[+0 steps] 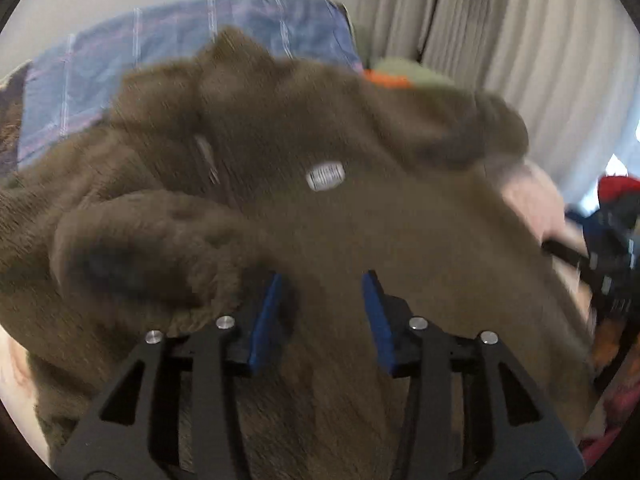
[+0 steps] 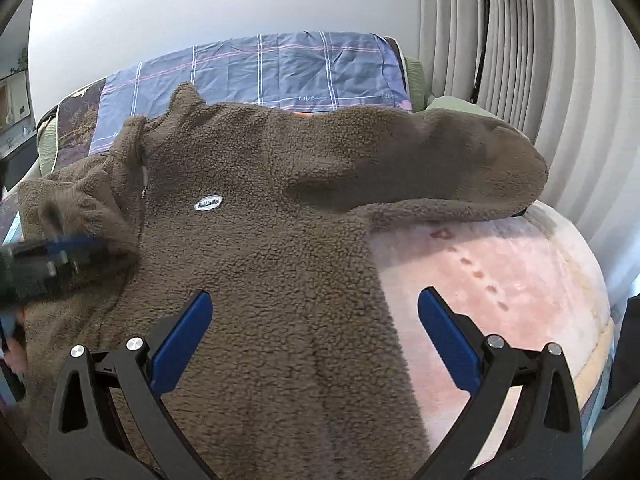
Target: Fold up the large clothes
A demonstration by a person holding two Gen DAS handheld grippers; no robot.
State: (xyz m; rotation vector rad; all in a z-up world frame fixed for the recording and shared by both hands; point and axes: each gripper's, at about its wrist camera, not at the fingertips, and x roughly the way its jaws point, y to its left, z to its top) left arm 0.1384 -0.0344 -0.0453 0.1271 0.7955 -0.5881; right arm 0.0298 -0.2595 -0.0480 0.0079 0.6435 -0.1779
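The right gripper [image 2: 314, 334] is hanging wide open and the left gripper [image 1: 324, 312] half open, both empty, over the brown fleece sweater [image 2: 260, 240] lying flat on the pink bed [image 2: 500, 272], one sleeve [image 2: 460, 160] reaching the bed's edge.

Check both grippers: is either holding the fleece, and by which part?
Nothing held. The left gripper and right gripper both stand open above the brown fleece, pads clear of the fabric; a folded-in sleeve lies beside the left one.

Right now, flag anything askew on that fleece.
The brown fleece pullover lies unevenly: one sleeve stretches flat toward the curtain, while the other sleeve is bunched over the chest beside the zipper.
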